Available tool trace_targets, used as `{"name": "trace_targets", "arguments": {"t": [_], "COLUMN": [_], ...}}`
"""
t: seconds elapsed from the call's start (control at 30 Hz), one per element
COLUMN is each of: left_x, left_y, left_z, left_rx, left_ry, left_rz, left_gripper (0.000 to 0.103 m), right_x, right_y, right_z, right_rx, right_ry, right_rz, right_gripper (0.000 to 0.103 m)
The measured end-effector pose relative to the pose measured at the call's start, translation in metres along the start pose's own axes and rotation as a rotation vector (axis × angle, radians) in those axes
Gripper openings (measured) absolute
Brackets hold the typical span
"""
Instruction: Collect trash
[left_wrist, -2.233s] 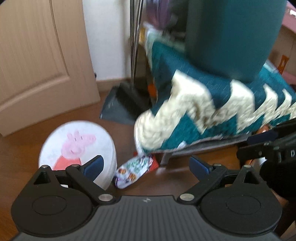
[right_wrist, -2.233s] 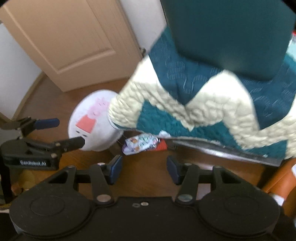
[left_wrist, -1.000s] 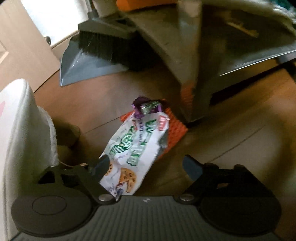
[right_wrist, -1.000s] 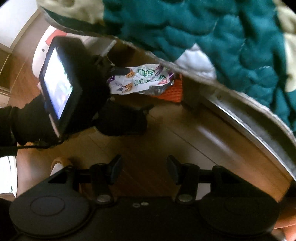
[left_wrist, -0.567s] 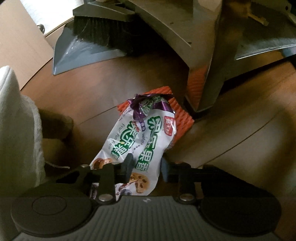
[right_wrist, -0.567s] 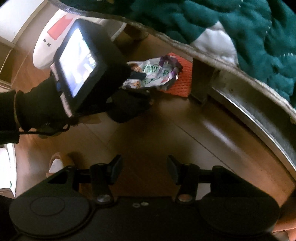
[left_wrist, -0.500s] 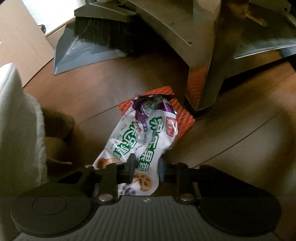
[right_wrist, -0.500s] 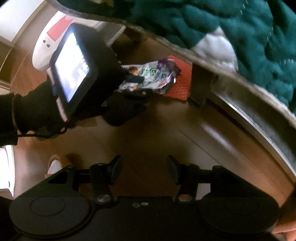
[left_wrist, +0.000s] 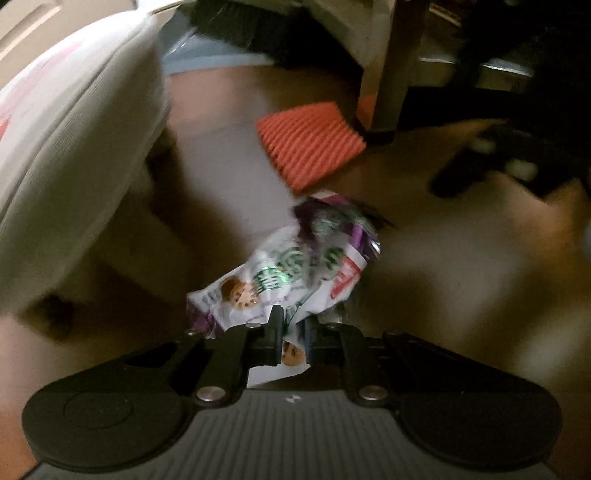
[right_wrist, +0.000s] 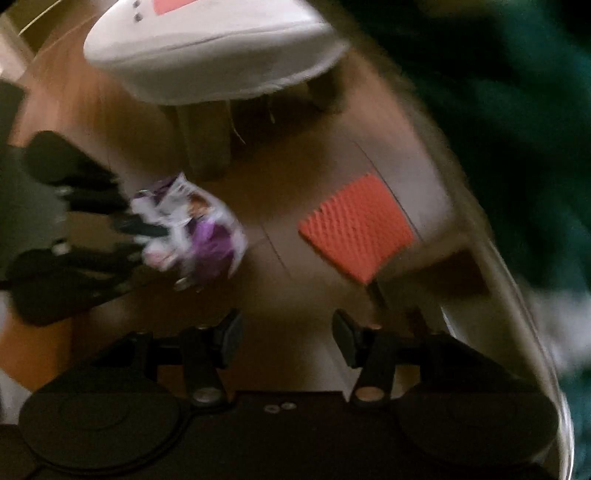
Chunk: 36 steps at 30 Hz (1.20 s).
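Two grippers work over the wooden floor (right_wrist: 295, 173) beside the white round stool (right_wrist: 218, 48). The left gripper (left_wrist: 293, 332) has its jaws nearly together, clamped on the lower edge of the snack wrapper (left_wrist: 295, 273); gripping the thin edge lets the crinkled film hang forward of the fingers, where the camera can see it. In the right wrist view the same wrapper (right_wrist: 192, 229) sits bunched in the dark fingers of that gripper, clear of the orange ribbed pad (right_wrist: 356, 236), which lies flat on the floor near the grey furniture leg (left_wrist: 388, 74). The right gripper (right_wrist: 286, 338) has its jaws spread wide with nothing between them, positioned low over bare floor just short of the pad, probably ready for the next item. Compared with a second ago, the left jaws, then wide apart around the wrapper, have just been closing and now pinch it. The wrapper then lay partly over the orange pad; now it is drawn off it and the whole pad is exposed. The stool fills more of the left view, and both views are smeared by motion.
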<state>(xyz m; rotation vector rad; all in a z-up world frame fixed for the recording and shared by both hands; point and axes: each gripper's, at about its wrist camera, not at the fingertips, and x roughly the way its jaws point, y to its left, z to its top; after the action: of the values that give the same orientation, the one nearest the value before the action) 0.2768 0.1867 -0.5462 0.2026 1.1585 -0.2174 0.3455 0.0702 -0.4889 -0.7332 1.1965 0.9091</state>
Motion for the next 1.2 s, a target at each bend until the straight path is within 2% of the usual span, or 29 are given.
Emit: {"name": "trace_targets", "arguments": {"t": [0.2, 0.4, 0.47, 0.53, 0.67, 0.83, 0.87, 0.93, 1.0, 1.2], "left_x": [-0.015, -0.014, -0.01, -0.012, -0.009, -0.007, -0.006, -0.007, -0.006, -0.009], "left_y": [0.012, 0.012, 0.012, 0.011, 0.009, 0.011, 0.01, 0.009, 0.01, 0.011], "left_z": [-0.018, -0.015, -0.011, -0.014, -0.014, -0.013, -0.013, -0.012, -0.012, -0.009], "left_rx": [-0.074, -0.167, -0.162, -0.146, -0.148, -0.166, -0.167, -0.171, -0.181, -0.21], "left_ry": [0.006, 0.023, 0.03, 0.034, 0.047, 0.065, 0.064, 0.063, 0.066, 0.062], "left_rz": [0.043, 0.046, 0.046, 0.052, 0.052, 0.053, 0.055, 0.057, 0.055, 0.051], "left_gripper": [0.011, 0.011, 0.011, 0.011, 0.011, 0.011, 0.011, 0.011, 0.011, 0.011], "right_x": [0.048, 0.084, 0.089, 0.099, 0.101, 0.103, 0.102, 0.104, 0.1, 0.076], "right_y": [0.008, 0.004, 0.002, -0.003, -0.015, -0.013, -0.012, -0.009, -0.003, 0.008], "right_z": [0.035, 0.054, 0.056, 0.057, 0.056, 0.054, 0.052, 0.051, 0.047, 0.034], "right_rx": [-0.11, -0.144, -0.15, -0.146, -0.087, -0.089, -0.086, -0.11, -0.134, -0.061], "right_ry": [-0.015, -0.005, 0.011, 0.042, 0.045, 0.049, 0.05, 0.057, 0.062, 0.059], "right_rz": [-0.08, -0.125, -0.146, -0.146, -0.089, -0.096, -0.098, -0.117, -0.142, -0.055], "right_gripper": [0.052, 0.052, 0.052, 0.052, 0.054, 0.051, 0.048, 0.034, 0.01, 0.008]}}
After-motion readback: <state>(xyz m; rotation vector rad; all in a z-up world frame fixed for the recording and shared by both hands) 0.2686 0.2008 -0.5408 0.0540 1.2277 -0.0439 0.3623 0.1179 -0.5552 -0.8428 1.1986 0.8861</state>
